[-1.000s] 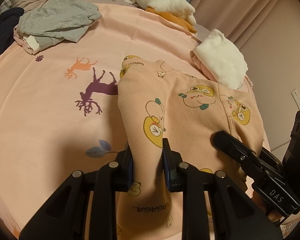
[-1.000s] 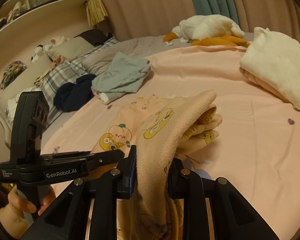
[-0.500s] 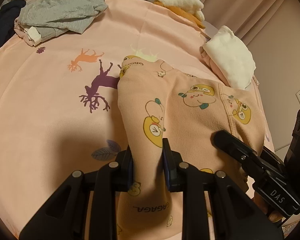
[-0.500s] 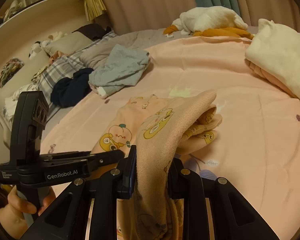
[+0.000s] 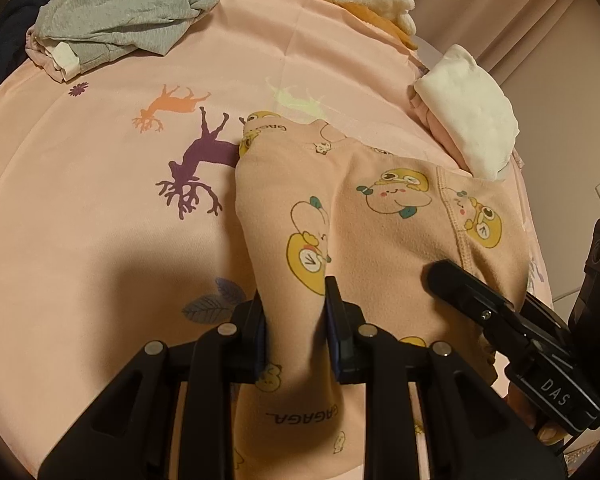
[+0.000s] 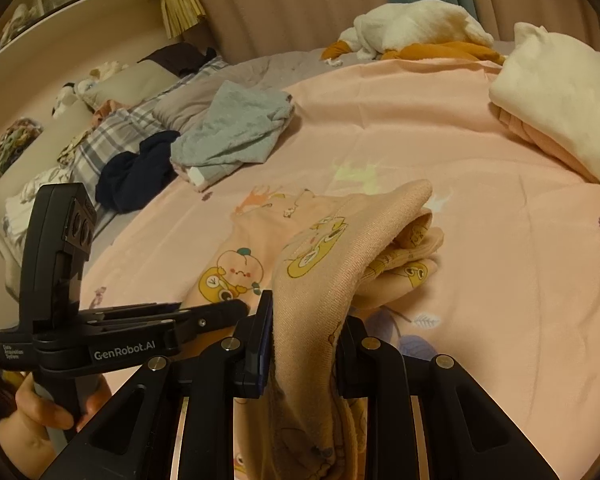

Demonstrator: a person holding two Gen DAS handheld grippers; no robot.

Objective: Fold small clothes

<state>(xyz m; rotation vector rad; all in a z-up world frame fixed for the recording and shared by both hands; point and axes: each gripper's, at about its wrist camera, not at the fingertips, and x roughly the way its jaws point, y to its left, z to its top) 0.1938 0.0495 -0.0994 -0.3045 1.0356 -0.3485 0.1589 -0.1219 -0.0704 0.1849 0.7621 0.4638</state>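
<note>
A small peach garment printed with yellow cartoon animals lies partly folded on the pink bedspread. My left gripper is shut on its left edge, cloth bunched between the pads. My right gripper is shut on a thick fold of the same peach garment, lifted above the bed. In the left wrist view the right gripper shows as a black finger at the garment's right side. In the right wrist view the left gripper reaches in from the left, with a hand on its handle.
A grey garment and a dark one lie crumpled at the far left. A folded stack topped with white cloth sits at the right edge of the bed. A white and orange plush toy lies at the back.
Both grippers keep their grip. The view has shifted slightly forward over the bed, showing more bedspread beyond the garment, including a pale green deer print.
</note>
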